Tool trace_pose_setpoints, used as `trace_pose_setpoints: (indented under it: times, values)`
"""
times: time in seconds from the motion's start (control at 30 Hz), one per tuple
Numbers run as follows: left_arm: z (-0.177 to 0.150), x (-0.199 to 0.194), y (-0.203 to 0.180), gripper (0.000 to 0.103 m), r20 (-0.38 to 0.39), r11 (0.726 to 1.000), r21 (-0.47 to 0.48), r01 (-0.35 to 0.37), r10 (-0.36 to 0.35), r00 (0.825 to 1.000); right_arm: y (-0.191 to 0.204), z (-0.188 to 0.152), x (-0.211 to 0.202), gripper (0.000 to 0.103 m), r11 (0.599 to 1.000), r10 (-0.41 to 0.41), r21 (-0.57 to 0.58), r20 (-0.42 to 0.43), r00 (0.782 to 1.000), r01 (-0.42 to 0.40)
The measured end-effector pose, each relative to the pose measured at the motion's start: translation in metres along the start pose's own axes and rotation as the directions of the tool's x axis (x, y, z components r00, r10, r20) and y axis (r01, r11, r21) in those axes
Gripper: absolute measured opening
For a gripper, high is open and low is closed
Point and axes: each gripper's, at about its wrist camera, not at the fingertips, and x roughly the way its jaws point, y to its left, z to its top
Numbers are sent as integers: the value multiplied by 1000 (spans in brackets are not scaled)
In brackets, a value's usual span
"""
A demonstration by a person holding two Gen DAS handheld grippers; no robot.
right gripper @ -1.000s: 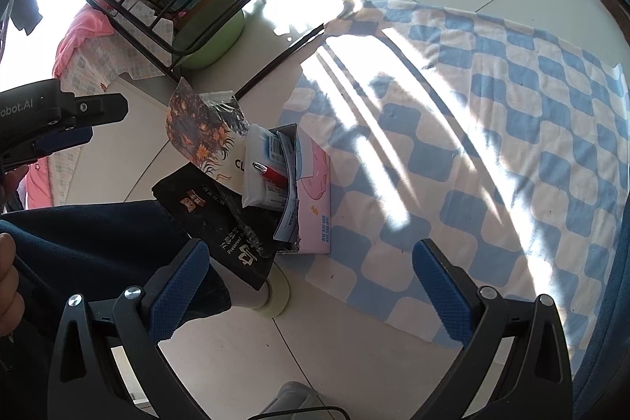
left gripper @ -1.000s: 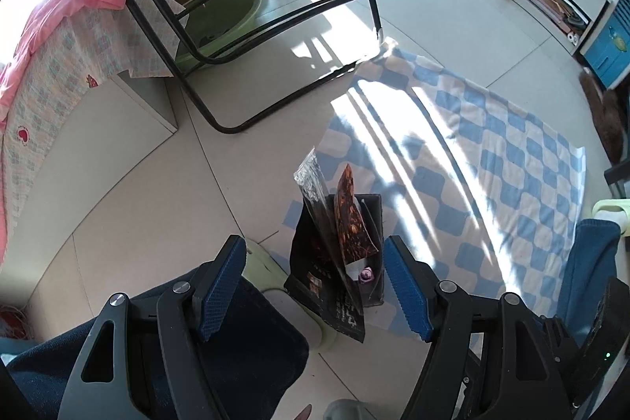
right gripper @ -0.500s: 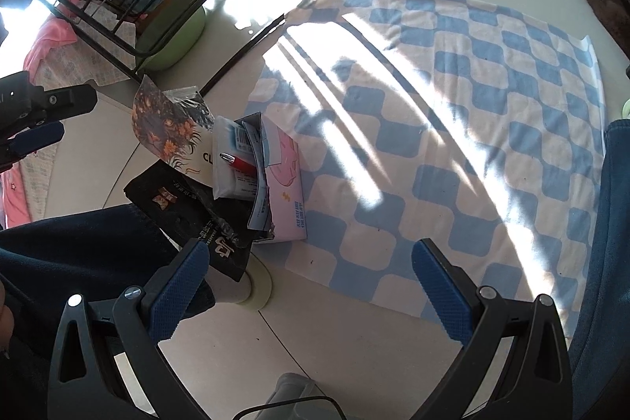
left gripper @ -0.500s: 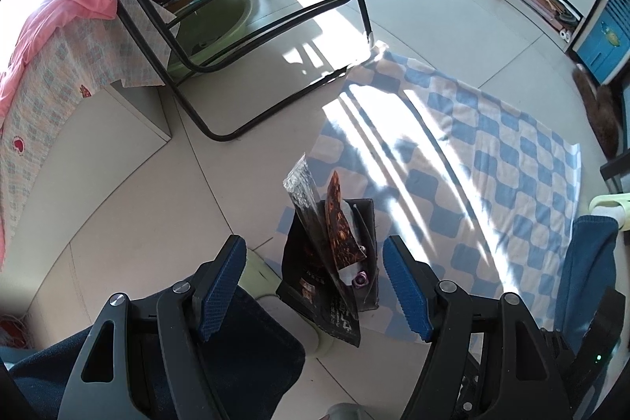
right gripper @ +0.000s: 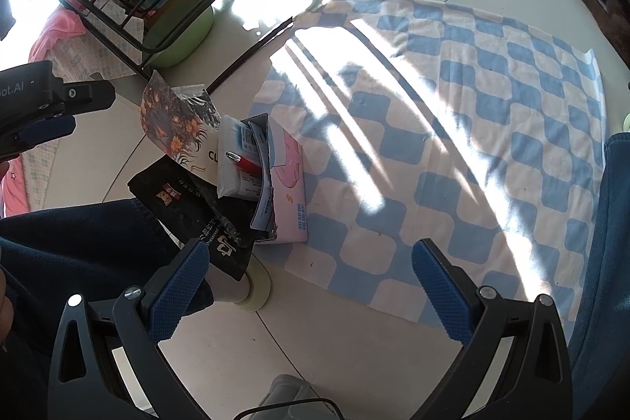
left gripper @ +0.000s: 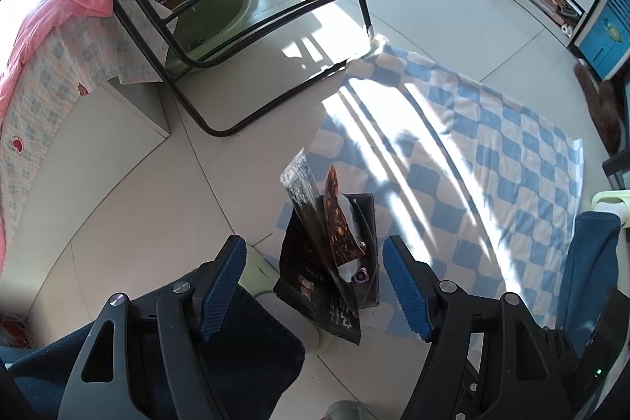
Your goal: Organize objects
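Overhead, both grippers' blue fingers (left gripper: 220,286) (right gripper: 441,290) gape wide, empty, above the stuffed box (right gripper: 275,191).

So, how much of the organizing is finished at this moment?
Mostly done, it seems: the packets, a white pack and a red pen stand in the box on the checkered cloth, otherwise bare. The left gripper and right gripper are open, empty. Nothing visible remains to collect.

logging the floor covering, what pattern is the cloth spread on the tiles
A blue and cream checked cloth, with rounded squares; clearest in the right wrist view.
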Motion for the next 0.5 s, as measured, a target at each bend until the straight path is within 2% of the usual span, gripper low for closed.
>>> trace_pose_setpoints:
  times: [0.5]
  values:
    - [1, 4, -1, 71, -28, 999, -47, -7, 5, 1000, 3, -2, 5, 103, 1000, 8, -15, -18, 1000, -9]
